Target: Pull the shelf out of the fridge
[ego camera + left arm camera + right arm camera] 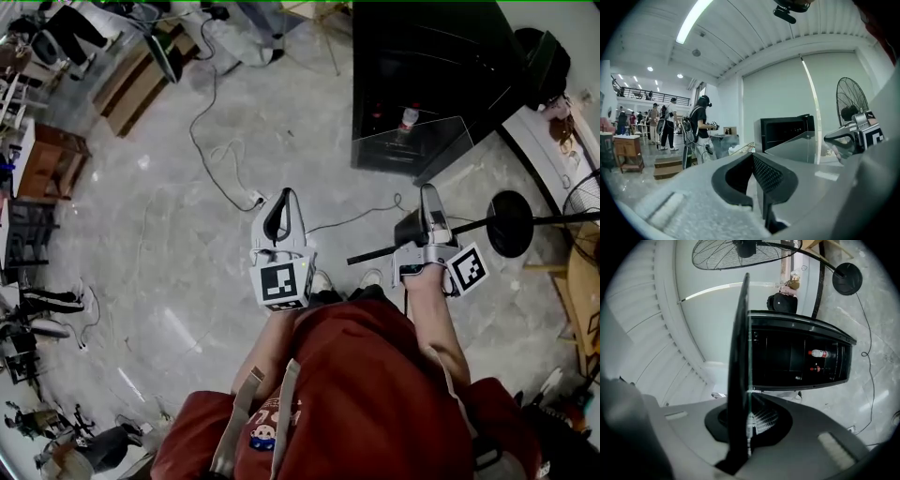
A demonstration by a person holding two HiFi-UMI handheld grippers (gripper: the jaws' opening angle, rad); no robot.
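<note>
The black fridge (422, 56) stands open on the floor ahead of me, with a bottle (409, 117) inside it. A clear glass shelf (427, 141) is out in front of the fridge, and my right gripper (429, 195) is shut on its near edge. In the right gripper view the shelf (739, 357) shows edge-on, clamped between the pads of the right gripper (747, 420), with the fridge (797, 357) beyond. My left gripper (284, 199) hangs to the left, away from the shelf. Its pads (766, 173) meet with nothing between them.
A fan's round base (511, 223) and pole stand right of the right gripper. Cables (216, 159) trail across the floor left of the fridge. Wooden boxes (131, 89) and furniture line the far left, and people (701, 124) stand in the background.
</note>
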